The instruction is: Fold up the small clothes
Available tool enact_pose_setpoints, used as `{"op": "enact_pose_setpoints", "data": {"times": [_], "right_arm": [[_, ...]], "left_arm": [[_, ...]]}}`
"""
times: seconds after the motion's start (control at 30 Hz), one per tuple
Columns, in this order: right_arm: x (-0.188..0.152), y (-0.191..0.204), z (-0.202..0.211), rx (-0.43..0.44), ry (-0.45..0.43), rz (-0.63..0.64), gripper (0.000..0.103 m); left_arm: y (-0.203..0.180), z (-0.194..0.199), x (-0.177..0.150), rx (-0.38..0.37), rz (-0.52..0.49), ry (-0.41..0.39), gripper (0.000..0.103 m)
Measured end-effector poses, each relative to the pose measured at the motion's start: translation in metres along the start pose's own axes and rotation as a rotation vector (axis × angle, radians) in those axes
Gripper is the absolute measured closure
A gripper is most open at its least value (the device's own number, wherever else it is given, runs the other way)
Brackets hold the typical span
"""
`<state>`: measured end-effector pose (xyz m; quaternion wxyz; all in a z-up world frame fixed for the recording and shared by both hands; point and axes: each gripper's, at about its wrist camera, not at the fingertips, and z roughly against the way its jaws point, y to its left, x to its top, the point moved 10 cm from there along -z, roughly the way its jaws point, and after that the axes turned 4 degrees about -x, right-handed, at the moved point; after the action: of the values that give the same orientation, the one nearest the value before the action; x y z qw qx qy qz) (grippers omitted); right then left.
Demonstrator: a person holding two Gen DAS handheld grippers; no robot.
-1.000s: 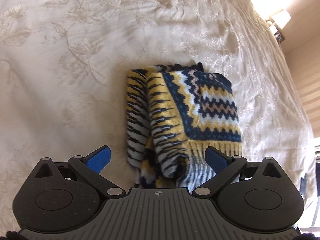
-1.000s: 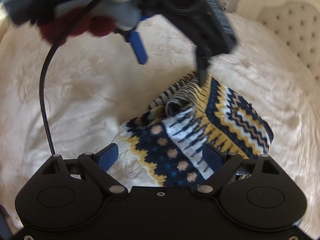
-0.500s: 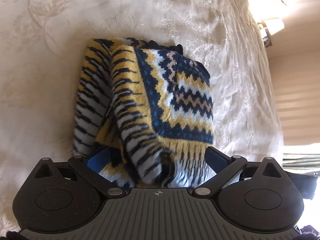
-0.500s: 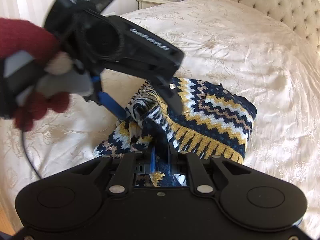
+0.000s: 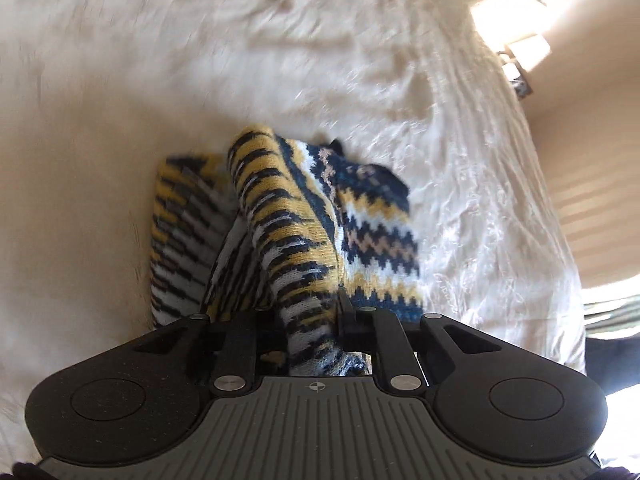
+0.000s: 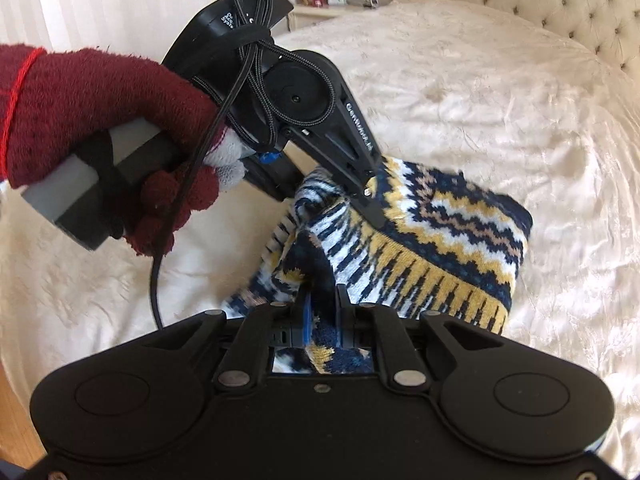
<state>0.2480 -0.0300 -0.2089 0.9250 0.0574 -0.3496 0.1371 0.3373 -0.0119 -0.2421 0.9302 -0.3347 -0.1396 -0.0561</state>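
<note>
A small knitted sweater (image 5: 372,240) with navy, yellow and white zigzag bands lies partly folded on a cream bedspread (image 5: 200,60). My left gripper (image 5: 310,320) is shut on its striped sleeve fold, lifting it off the bed. In the right wrist view the same sweater (image 6: 440,240) lies just ahead, and my right gripper (image 6: 322,316) is shut on its near navy edge. The left gripper (image 6: 348,196) shows there too, held by a hand in a dark red glove (image 6: 100,120), clamped on the striped fold.
The cream bedspread (image 6: 480,100) spreads all around the sweater. A tufted headboard (image 6: 560,0) stands at the back right. A nightstand (image 6: 332,0) with small items sits beyond the bed. A black cable (image 6: 156,280) hangs from the left gripper.
Both grippers moved onto the sweater and shut, the right one first. The left gripper closed on the striped fold and lifts it; the view is blurred with motion.
</note>
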Motion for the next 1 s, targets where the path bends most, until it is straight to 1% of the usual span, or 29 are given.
{"op": "enact_pose_setpoints", "data": {"times": [0.07, 0.13, 0.2, 0.23, 0.27, 0.3, 0.33, 0.37, 0.4, 0.43, 0.47, 0.5, 0.53, 0.63, 0.73, 0.8, 0.87, 0.93, 1.0], "right_arm": [[0.004, 0.011, -0.004, 0.027, -0.001, 0.019, 0.086], [-0.001, 0.022, -0.02, 0.037, 0.039, 0.042, 0.086], [-0.009, 0.032, -0.044, 0.04, 0.086, 0.07, 0.081], [-0.017, 0.036, -0.056, 0.042, 0.129, 0.086, 0.075], [-0.023, 0.039, -0.065, 0.054, 0.17, 0.094, 0.066], [-0.027, 0.041, -0.07, 0.081, 0.198, 0.085, 0.061], [-0.026, 0.04, -0.068, 0.106, 0.194, 0.065, 0.052], [-0.023, 0.039, -0.062, 0.13, 0.179, 0.044, 0.047], [-0.02, 0.035, -0.054, 0.154, 0.161, 0.02, 0.044], [-0.017, 0.03, -0.048, 0.166, 0.149, -0.001, 0.038], [-0.014, 0.023, -0.04, 0.175, 0.134, -0.024, 0.033], [-0.009, 0.014, -0.033, 0.175, 0.114, -0.051, 0.033], [-0.005, 0.002, -0.027, 0.165, 0.096, -0.081, 0.032], [0.006, -0.039, -0.013, 0.117, 0.045, -0.186, 0.03], [0.014, -0.078, -0.01, 0.077, 0.014, -0.313, 0.03], [0.016, -0.105, -0.017, 0.041, 0.016, -0.395, 0.03], [0.012, -0.129, -0.027, 0.02, 0.036, -0.484, 0.029], [0.004, -0.148, -0.037, 0.018, 0.063, -0.563, 0.026], [-0.005, -0.16, -0.046, 0.037, 0.09, -0.629, 0.026]], "left_arm": [[0.005, 0.005, 0.001, 0.02, -0.023, -0.005, 0.086], [0.024, -0.005, -0.001, 0.056, -0.015, 0.03, 0.085], [0.045, -0.02, -0.007, 0.093, 0.007, 0.073, 0.076], [0.052, -0.026, -0.009, 0.099, 0.015, 0.084, 0.072], [0.056, -0.028, -0.009, 0.09, 0.028, 0.082, 0.071], [0.058, -0.027, -0.009, 0.081, 0.048, 0.068, 0.07], [0.059, -0.024, -0.008, 0.087, 0.055, 0.05, 0.062], [0.061, -0.019, -0.007, 0.105, 0.047, 0.026, 0.055], [0.061, -0.013, -0.006, 0.128, 0.023, -0.003, 0.055], [0.062, -0.008, -0.004, 0.15, 0.002, -0.022, 0.052], [0.064, -0.001, -0.003, 0.179, -0.017, -0.04, 0.044], [0.067, 0.007, 0.0, 0.197, -0.03, -0.058, 0.041], [0.067, 0.013, 0.001, 0.2, -0.033, -0.074, 0.038], [0.066, 0.032, 0.003, 0.193, -0.03, -0.107, 0.034], [0.06, 0.04, 0.001, 0.187, -0.043, -0.118, 0.033], [0.053, 0.037, -0.005, 0.165, -0.036, -0.107, 0.033], [0.051, 0.034, -0.015, 0.14, -0.013, -0.085, 0.031], [0.05, 0.029, -0.027, 0.123, 0.006, -0.064, 0.03], [0.05, 0.023, -0.041, 0.119, 0.018, -0.036, 0.03]]}}
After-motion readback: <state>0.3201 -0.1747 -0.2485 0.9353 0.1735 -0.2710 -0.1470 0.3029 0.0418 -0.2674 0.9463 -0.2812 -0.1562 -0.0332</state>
